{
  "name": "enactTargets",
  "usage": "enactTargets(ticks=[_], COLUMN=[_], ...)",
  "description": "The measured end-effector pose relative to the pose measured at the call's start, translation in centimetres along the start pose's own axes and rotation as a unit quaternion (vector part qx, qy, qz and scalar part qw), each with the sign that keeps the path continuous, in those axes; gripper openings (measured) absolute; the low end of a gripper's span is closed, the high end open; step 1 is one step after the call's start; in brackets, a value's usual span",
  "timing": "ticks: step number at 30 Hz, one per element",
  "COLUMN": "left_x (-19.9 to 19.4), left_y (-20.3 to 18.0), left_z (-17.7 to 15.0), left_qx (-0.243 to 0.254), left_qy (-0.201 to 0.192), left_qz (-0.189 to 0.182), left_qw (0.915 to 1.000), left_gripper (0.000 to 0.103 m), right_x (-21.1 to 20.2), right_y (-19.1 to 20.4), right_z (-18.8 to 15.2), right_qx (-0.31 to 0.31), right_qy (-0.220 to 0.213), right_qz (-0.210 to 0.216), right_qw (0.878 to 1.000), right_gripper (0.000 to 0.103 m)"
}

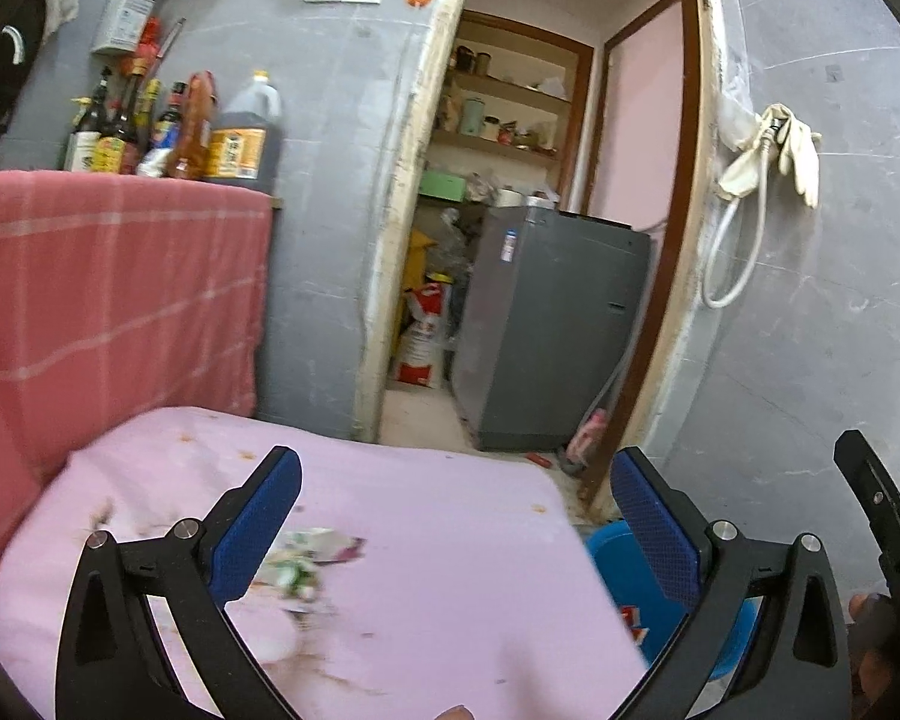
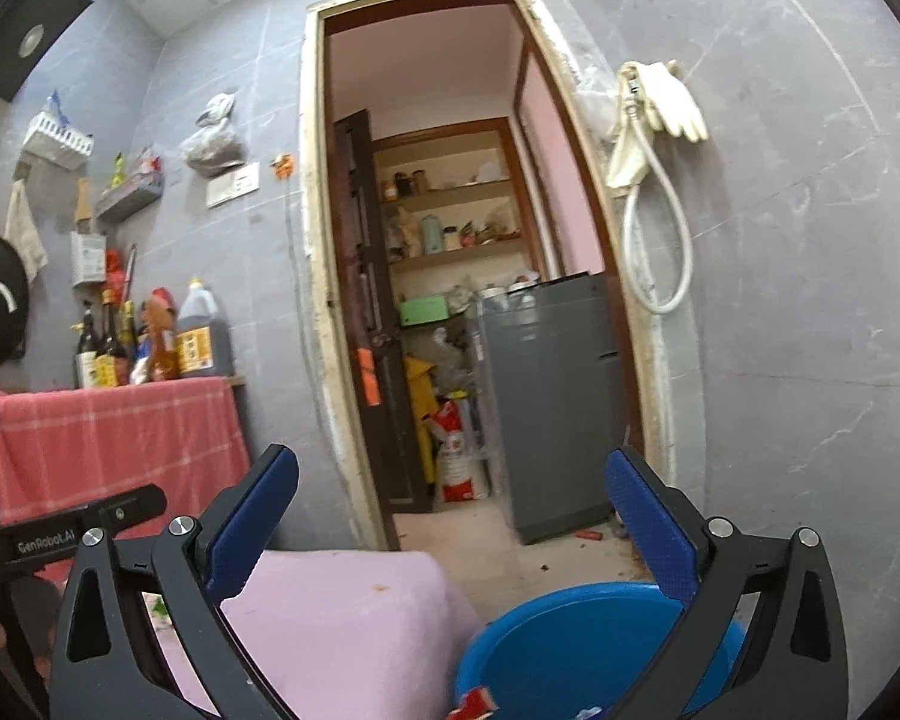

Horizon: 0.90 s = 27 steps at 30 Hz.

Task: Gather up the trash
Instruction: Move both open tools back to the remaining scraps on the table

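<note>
Crumpled wrappers and scraps [image 1: 306,564] lie on the pink-covered table [image 1: 438,540], beside my left gripper's left finger. My left gripper [image 1: 456,522] is open and empty above the table. A blue basin [image 2: 576,642] stands on the floor to the right of the table, with a red-and-white wrapper [image 2: 477,701] in it; it also shows in the left wrist view [image 1: 648,594]. My right gripper [image 2: 450,528] is open and empty, above the table edge [image 2: 354,606] and the basin.
A red checked cloth [image 1: 108,288] covers a counter on the left with bottles [image 1: 168,132] on it. An open doorway [image 2: 450,276] ahead leads to a grey appliance [image 2: 558,396] and shelves. A hose and gloves [image 2: 654,138] hang on the right wall.
</note>
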<state>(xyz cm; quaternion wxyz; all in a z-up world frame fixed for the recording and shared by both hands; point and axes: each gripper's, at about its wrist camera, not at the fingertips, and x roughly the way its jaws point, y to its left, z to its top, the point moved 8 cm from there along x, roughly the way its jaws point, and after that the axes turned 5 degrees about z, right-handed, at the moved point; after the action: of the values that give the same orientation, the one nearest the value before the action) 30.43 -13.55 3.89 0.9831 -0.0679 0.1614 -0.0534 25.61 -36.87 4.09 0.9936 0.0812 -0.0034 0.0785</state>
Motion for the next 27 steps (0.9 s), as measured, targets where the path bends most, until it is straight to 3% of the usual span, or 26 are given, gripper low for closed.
enactTargets(ticks=[13,27], left_x=[-2.8,-3.4], left_y=[6.2,13.9], left_z=[-1.1,-4.6], left_qx=[0.01,0.013], left_qy=[-0.011,0.024], left_qz=[0.058,0.113], left_qw=[0.9982,0.9932], left_gripper=[0.101,0.101], right_x=[1.9,4.6], right_y=[7.2,11.2], right_z=[-1.7,-5.1], right_qx=[-0.024,-0.007], right_qy=[0.032,0.099], right_qz=[0.069,0.123], right_qw=[0.997,0.987], right_gripper=[0.103,0.103])
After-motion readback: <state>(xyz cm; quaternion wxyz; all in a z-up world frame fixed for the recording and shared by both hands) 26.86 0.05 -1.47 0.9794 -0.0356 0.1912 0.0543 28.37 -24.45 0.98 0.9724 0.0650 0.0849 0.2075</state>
